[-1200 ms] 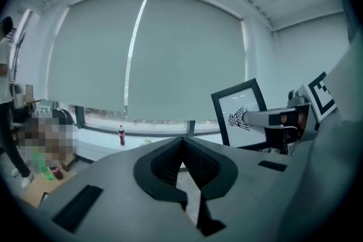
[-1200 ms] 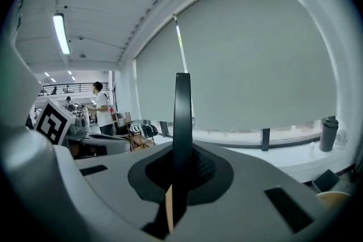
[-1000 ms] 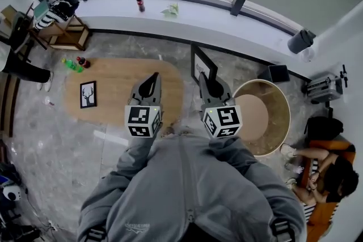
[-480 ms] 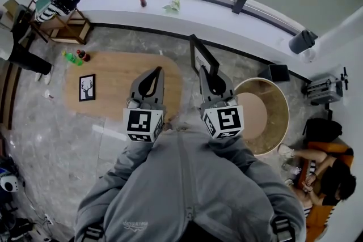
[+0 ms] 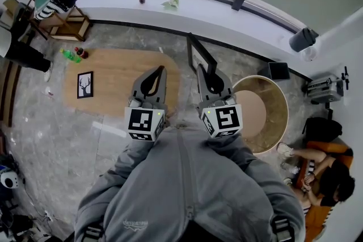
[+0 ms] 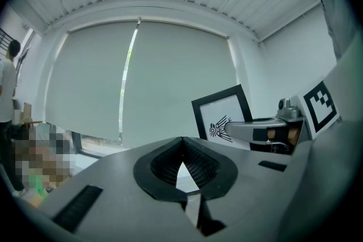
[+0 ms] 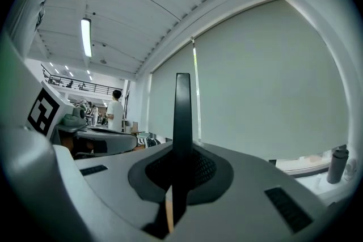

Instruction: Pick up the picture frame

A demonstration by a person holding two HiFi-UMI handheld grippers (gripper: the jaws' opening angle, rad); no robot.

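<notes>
Frame pinched edge-on in right tongs at centre, apparently clear of bench; left tongs pressed together, empty. Pick-up seemingly done; next, hold upright and steady.

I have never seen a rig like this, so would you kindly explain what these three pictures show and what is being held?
There is no robot here. A person in a grey top holds a hand-held gripper in each hand, each carrying a marker cube. The head view looks steeply down from a camera on the person's head. The other two pictures come from cameras riding on the grippers, looking along their jaws. The right hand-held gripper is shut on the edge of a black picture frame, held upright in the air; its own view shows the frame edge-on between the jaws. The left hand-held gripper is shut and empty. Below, on the wooden table, lies a smaller framed picture, with two bottles at the table's left end.
</notes>
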